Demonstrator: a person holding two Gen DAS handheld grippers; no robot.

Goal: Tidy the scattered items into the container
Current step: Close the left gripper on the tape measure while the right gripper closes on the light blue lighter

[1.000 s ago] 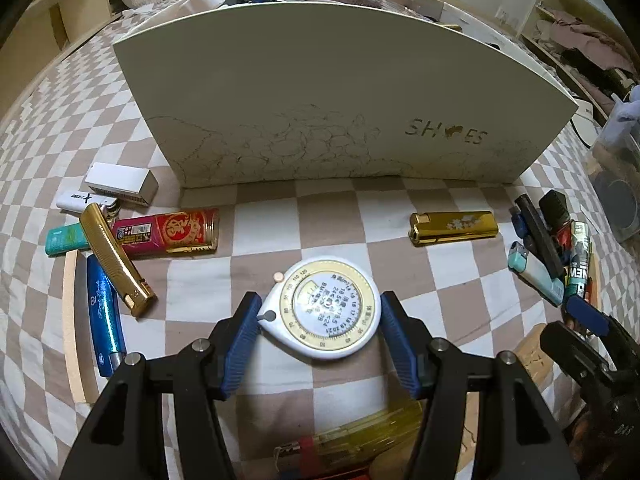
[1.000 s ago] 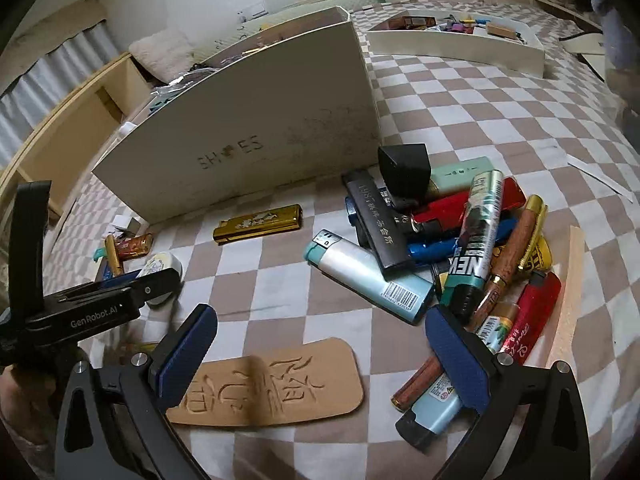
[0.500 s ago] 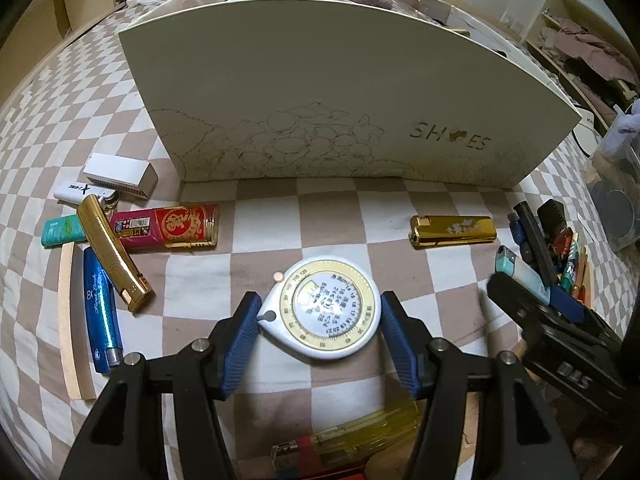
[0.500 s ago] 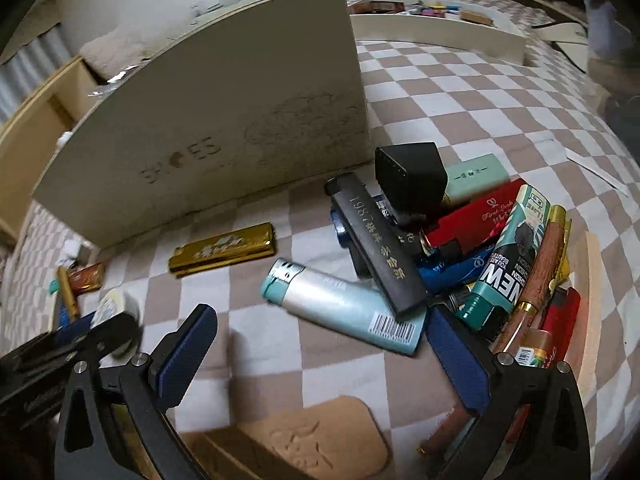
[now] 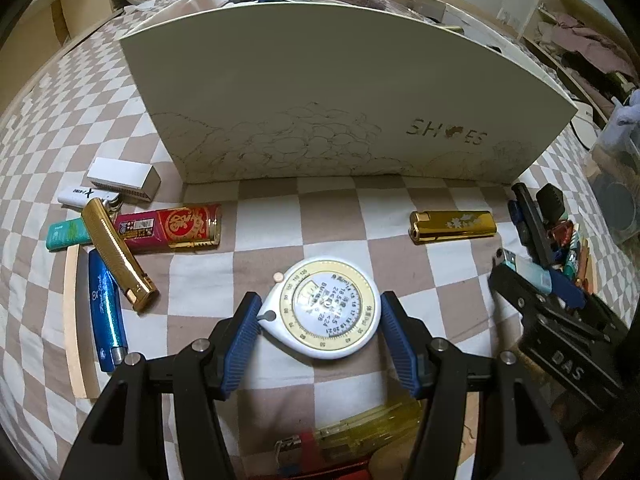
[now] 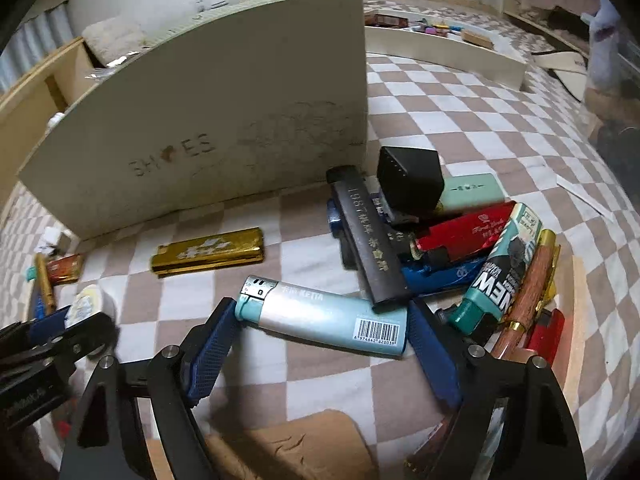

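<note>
Blue-padded, the left gripper [image 5: 320, 340] is angled steeply down at the checked cloth [image 5: 336, 216], its pads pressed against both sides of a round white tape measure with a yellow dial [image 5: 326, 314], which rests on the cloth in front of the cream box marked "SHOES" [image 5: 340, 92]. The right gripper [image 6: 320, 340] is tilted down likewise; its jaws have just been closing and are seen half-wide around a pale blue and silver lighter [image 6: 324, 320] lying across them, with both pads at or almost at its ends. A gold flat lighter [image 6: 208, 252] lies near the box.
</note>
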